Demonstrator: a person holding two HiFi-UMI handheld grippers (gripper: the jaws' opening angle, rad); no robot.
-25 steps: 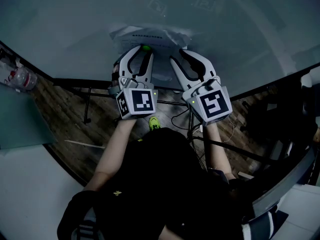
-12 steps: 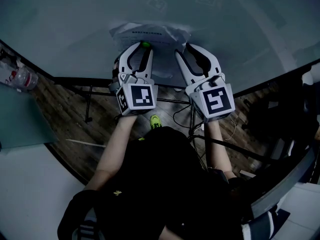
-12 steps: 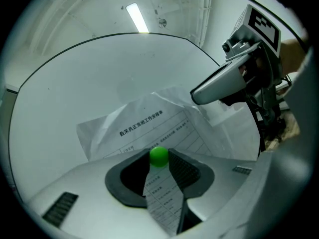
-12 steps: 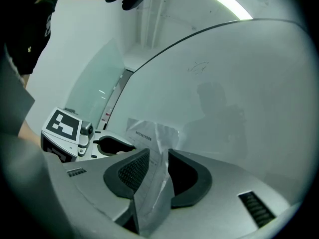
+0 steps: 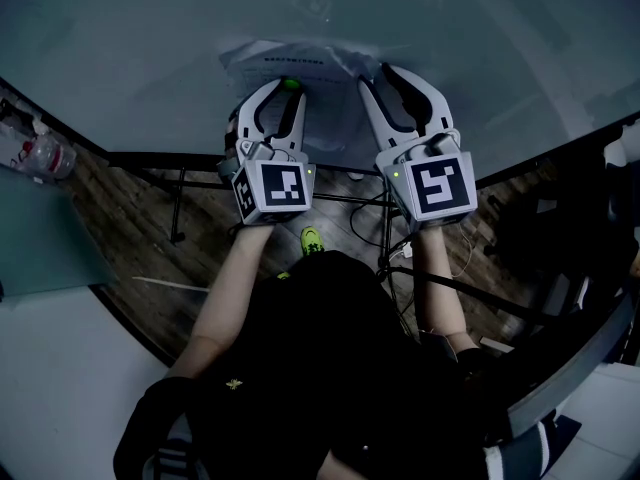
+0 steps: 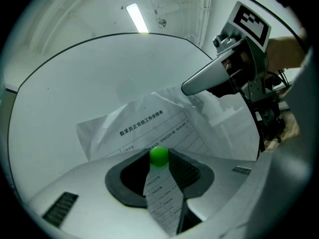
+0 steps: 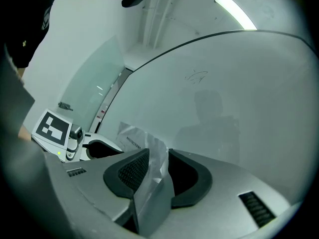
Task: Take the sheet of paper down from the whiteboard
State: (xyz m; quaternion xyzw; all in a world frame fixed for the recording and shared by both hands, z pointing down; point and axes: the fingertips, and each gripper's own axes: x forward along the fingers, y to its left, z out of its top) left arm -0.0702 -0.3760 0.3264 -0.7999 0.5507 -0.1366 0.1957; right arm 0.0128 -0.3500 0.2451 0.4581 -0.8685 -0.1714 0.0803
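Currently your left gripper [image 5: 280,89] points level at the whiteboard [image 5: 150,48]; its jaws have just been closing and now sit narrow on the green magnet [image 6: 159,156], which is caught between the two tips; a strip of the sheet of paper [image 5: 300,61] runs back from the magnet between the same jaws.

Your right gripper [image 5: 382,78] stands just beside the left one, at the right edge of the sheet; its jaws have just been opening and now stand wide; a crumpled flap of the sheet rises between them; the flap appears to lie against one of the pads [image 7: 130,169], and a dark gap separates it from the other; the pads do not clamp it.

Note the position of the sheet; it is on the whiteboard, near the lower edge of the board, directly ahead of both grippers; it is creased and bears a printed heading and a ruled table; its upper part lies against the board, while its lower and right parts bulge toward the jaws; the magnet sits at the lower middle of the sheet.

Below the board, the head view shows a wooden floor [image 5: 140,238]; a plastic bottle [image 5: 40,156] lies at the far left.
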